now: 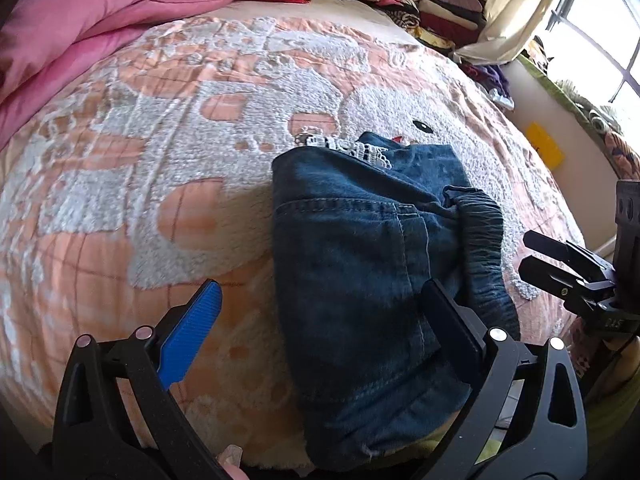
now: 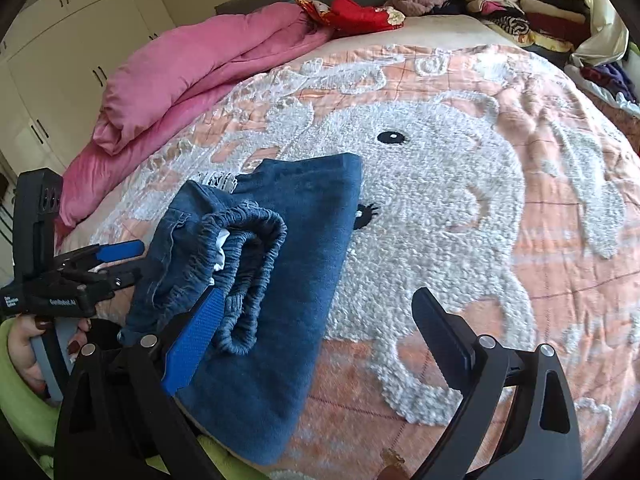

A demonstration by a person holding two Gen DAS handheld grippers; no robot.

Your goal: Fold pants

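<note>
Folded denim pants [image 1: 360, 280] lie on the pink-and-white bedspread [image 1: 160, 140]; the left tool [image 1: 320, 320] hovers wide open over them, the right tool [image 1: 560, 268] at their elastic waistband, near shut

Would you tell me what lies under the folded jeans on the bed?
The folded jeans rest on the peach-and-white blanket, covering part of its white animal design; whatever lies beneath them is hidden.

The left hand-held gripper [image 2: 120, 258] body bears partly legible white lettering, "GenRobot.AI".
</note>
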